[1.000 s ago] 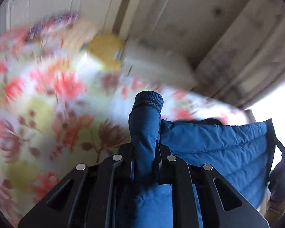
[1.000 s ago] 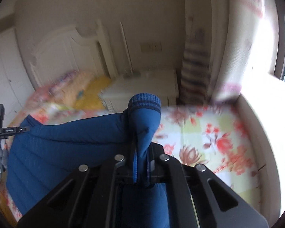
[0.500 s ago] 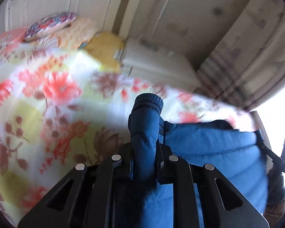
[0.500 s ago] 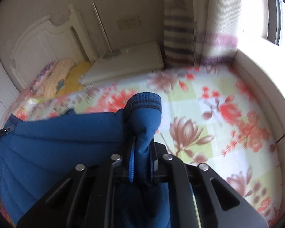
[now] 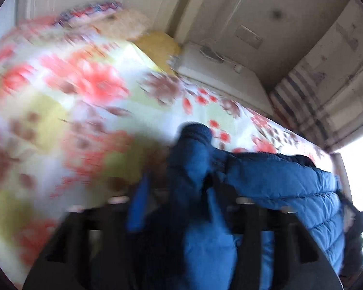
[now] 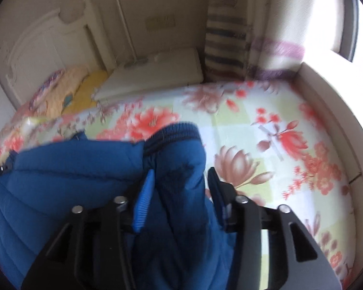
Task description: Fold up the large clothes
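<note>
R hand-held gripper [image 6: 179,188] jaws wide, sleeve loose between | L hand-held gripper [image 5: 181,200] blurred, can't tell grip | jacket [image 6: 67,176] over bed [image 6: 266,130] | risk: we think sleeve drops crooked, fold bunches

my left wrist camera looks along my left gripper [image 5: 181,193], my right along my right gripper [image 6: 179,193]; both sit close over the floral bed [image 5: 60,111], sharing the blue jacket [image 6: 60,169]
</note>
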{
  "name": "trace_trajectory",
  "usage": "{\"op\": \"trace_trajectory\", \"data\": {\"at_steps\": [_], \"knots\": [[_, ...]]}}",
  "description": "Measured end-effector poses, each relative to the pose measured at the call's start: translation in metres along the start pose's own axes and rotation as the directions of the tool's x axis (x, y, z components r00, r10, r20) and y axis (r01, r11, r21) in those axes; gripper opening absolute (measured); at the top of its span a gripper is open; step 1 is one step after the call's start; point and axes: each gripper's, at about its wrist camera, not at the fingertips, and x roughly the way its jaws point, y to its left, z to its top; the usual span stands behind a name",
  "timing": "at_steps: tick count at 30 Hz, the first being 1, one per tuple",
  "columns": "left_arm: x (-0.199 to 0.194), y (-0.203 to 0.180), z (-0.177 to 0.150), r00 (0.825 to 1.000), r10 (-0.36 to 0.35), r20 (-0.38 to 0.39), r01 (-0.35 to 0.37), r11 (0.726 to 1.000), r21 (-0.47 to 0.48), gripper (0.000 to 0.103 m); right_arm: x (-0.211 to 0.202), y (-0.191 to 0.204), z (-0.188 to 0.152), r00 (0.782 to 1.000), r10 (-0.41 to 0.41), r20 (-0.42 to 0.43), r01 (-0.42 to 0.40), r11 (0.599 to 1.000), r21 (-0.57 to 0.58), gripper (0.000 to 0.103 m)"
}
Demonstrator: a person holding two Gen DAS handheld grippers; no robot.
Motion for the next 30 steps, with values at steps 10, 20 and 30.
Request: {"op": "trace_trajectory", "data": {"at_steps": [10,20,30], "knots": [[-0.073,-0.118,-0.006,0.976,-0.048,0.215,0.007,0.982,0.187,0.099,-0.074,0.081,0.008,0.981,0.127,0.144,-0.095,0.973,-0.209,0.070],[0.052,-0.180,-0.027,0.987,0.158,-0.022,-0.134,0.892,0.432,0.099,0.009,0.193,-0.013,0.997,0.027,-0.066,-0.056,0.871,-0.488,0.048],[0.071,-0.152,-0.034,0.995,0.091,-0.037,-0.073,0.937,0.341,0.099,0.040,0.183,-0.030,0.989,0.094,-0.113,-0.134,0.894,-0.428,0.050]]}}
